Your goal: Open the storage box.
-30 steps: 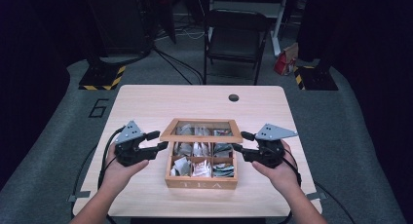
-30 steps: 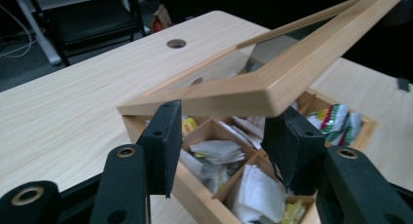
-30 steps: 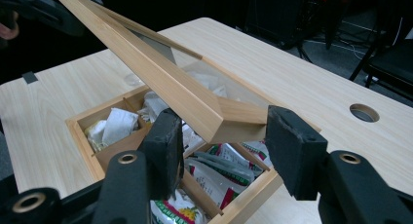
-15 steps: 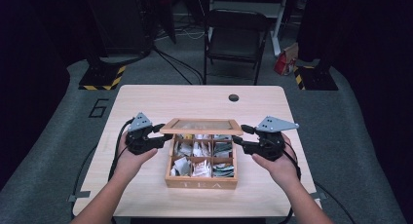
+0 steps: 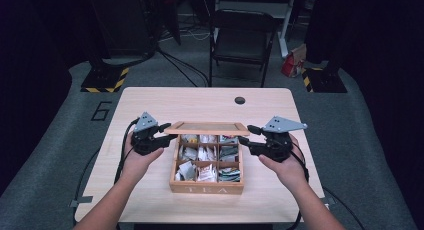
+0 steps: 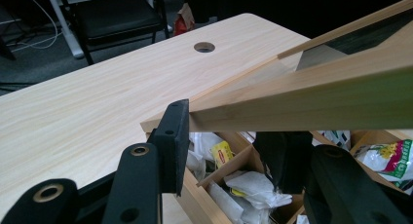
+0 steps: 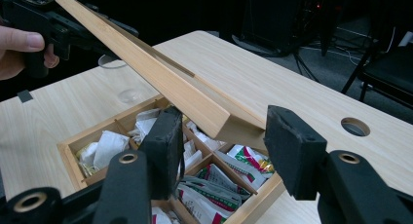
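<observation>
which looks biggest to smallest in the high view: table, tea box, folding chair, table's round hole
1. table
2. folding chair and tea box look alike in size; the chair stands farther from the camera, so no ranking
3. round hole

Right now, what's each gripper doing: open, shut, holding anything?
Left gripper: closed on the lid of the tea box, at its left corner.
Right gripper: open, astride the lid's right corner, not gripping it.

Beyond the pale wooden table [image 5: 150, 105], whose top has a round cable hole [image 5: 240, 100] near its far edge, stands a black folding chair [image 5: 241, 40]. A red and tan bag [image 5: 294, 62] sits on the grey floor beside it. A yellow-and-black striped base plate [image 5: 105, 79] lies to the left.
</observation>
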`<state>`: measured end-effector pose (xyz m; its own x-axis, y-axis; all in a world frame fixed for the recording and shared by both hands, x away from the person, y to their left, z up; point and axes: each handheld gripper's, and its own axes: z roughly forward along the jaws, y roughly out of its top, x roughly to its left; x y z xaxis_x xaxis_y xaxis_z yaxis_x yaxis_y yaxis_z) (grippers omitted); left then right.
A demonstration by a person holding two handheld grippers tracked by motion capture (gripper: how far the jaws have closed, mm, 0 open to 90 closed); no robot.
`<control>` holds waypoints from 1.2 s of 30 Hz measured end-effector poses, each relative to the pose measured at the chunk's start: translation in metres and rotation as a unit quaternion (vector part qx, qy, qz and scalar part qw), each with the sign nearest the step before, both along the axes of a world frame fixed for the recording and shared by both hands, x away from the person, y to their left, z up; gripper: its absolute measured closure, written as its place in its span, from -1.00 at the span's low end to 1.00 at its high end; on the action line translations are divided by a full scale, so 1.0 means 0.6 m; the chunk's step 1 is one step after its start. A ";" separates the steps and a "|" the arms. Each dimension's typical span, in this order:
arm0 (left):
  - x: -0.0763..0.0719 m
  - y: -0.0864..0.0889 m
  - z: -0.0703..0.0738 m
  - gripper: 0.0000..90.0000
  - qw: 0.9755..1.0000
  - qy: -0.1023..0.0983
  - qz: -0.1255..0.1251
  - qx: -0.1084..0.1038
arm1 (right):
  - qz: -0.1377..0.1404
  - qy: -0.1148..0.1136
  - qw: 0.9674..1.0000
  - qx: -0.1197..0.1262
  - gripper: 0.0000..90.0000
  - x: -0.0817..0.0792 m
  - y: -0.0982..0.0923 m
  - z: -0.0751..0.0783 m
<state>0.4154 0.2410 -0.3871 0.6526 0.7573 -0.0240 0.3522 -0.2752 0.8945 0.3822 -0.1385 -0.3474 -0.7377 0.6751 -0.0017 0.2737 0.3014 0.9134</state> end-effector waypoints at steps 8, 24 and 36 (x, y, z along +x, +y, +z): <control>0.010 0.000 0.009 0.26 1.000 0.004 -0.002 0.002 | -0.004 0.002 1.000 -0.004 0.09 0.019 -0.001 -0.008; 0.039 -0.001 0.028 0.28 1.000 0.005 0.006 -0.012 | -0.037 0.020 0.999 0.000 0.09 0.073 -0.009 -0.029; 0.057 -0.001 0.040 0.30 1.000 0.007 0.003 -0.007 | -0.056 0.030 0.998 -0.010 0.09 0.108 -0.003 -0.047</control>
